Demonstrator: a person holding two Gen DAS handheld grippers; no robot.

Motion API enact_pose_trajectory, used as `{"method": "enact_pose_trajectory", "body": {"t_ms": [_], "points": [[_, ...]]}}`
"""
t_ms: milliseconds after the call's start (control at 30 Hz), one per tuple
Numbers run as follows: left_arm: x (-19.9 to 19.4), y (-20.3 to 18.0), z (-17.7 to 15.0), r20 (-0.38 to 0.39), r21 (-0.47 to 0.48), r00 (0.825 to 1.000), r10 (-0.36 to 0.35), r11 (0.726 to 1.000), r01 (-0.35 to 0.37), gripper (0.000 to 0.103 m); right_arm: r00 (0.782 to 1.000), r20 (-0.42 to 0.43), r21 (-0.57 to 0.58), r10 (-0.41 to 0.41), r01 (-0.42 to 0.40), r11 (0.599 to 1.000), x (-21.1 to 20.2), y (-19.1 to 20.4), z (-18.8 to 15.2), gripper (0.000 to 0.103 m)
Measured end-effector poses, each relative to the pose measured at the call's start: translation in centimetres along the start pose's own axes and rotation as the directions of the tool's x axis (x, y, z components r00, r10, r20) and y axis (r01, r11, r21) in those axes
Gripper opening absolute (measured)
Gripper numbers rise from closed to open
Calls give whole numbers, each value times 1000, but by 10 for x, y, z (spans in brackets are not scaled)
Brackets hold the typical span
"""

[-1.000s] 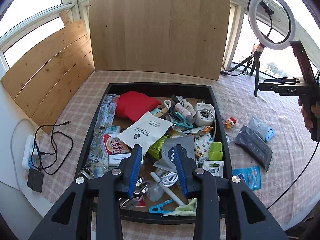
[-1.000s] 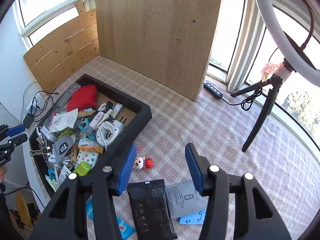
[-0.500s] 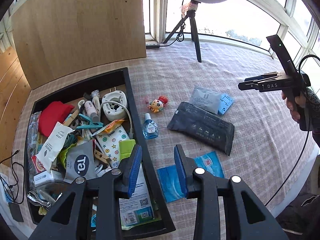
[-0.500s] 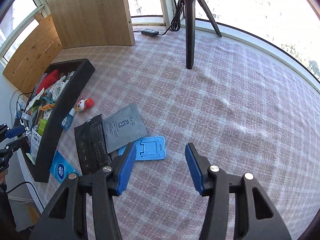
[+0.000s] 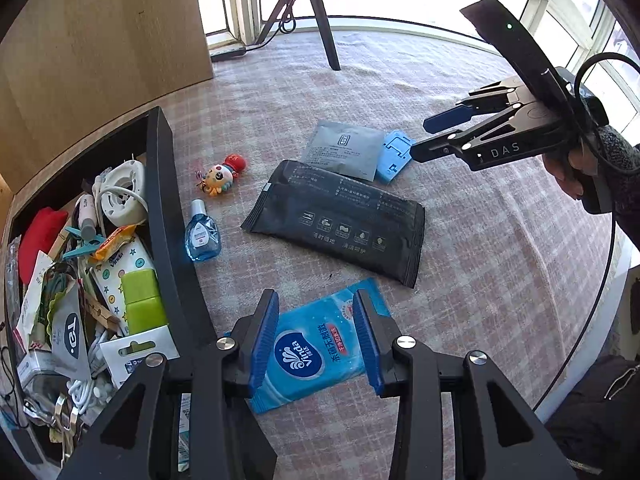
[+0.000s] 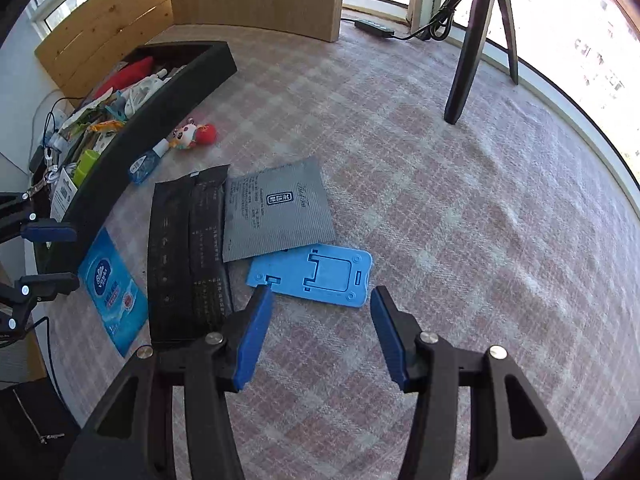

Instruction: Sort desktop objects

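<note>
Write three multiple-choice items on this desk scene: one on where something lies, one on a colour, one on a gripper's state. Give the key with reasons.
1. Where does the eye-drop bottle lie?
A. inside the black tray
B. on the tablecloth beside the black tray
C. on top of the black wipes pack

2. What colour is the folding phone stand?
A. blue
B. red
C. green

3. How stands the right gripper?
A. shut on the phone stand
B. shut on nothing
C. open, holding nothing

Key: 1 B, the bottle rests on the cloth against the tray's outer wall. 2 A, its plastic is light blue. 3 C, its jaws stand apart, just short of the stand.
</note>
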State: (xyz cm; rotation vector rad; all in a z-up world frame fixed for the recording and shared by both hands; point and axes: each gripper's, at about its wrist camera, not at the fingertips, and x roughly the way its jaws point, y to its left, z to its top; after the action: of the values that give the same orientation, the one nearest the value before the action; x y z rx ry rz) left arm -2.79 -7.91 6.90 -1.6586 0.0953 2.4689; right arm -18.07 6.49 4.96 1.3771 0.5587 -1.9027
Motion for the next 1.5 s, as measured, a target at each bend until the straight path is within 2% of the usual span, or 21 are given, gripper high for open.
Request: {"method": "enact_pose_trajectory", "body": {"t_ms": [100,200,267,367,467,567,633,667,700,767,833,967,1167,1300,1400,1500], "points": [[-3,3,-7,-26,54,1000,-14,998,16,39,999,-47,-163,-26,18,986,6,10,2,50],[-6,5,-10,-43,129,998,-52,990,57,40,997,-72,-310,-26,3,951,9,21,7,56],[-2,2,-10,-69,196,995,-76,977,88,48,996,-85,-387,-20,-14,922,11,26,10,57],[7,-8,-6,-109,325,993,-46,942,79,53,995,-102,-472,-9,-40,881,14,28,14,61],[17,-20,0,-153,436,988,-39,894,103,56,993,-118,-531,-1,-62,845,17,26,17,61],[29,-26,7,-179,507,984,-21,855,110,62,992,-125,-572,23,-91,815,17,24,19,61],[37,-28,11,-192,541,981,9,835,99,62,992,-122,-592,16,-86,801,18,23,21,61],[39,-27,16,-180,547,983,32,834,73,62,993,-114,-591,8,-75,803,18,21,23,61],[41,-24,23,-165,529,986,39,847,55,62,994,-108,-576,25,-83,813,18,18,26,62],[45,-11,39,-177,424,984,-23,900,98,64,994,-95,-545,56,-99,833,16,12,33,62],[50,-3,50,-186,354,981,-49,928,113,64,995,-75,-520,61,-91,850,17,6,39,62],[49,9,72,-134,365,991,-4,929,53,64,994,-86,-524,71,-106,845,21,2,41,62],[60,35,122,-122,381,990,77,924,-25,63,988,-110,-542,104,-147,827,20,3,49,62],[84,54,135,-163,377,979,122,925,-52,57,986,-113,-557,125,-168,814,19,6,53,62],[99,59,136,-208,360,970,124,932,-42,48,986,-118,-581,121,-167,796,21,11,53,61],[107,61,134,-224,367,966,131,929,-41,47,987,-116,-607,108,-157,779,22,14,52,62]]}}
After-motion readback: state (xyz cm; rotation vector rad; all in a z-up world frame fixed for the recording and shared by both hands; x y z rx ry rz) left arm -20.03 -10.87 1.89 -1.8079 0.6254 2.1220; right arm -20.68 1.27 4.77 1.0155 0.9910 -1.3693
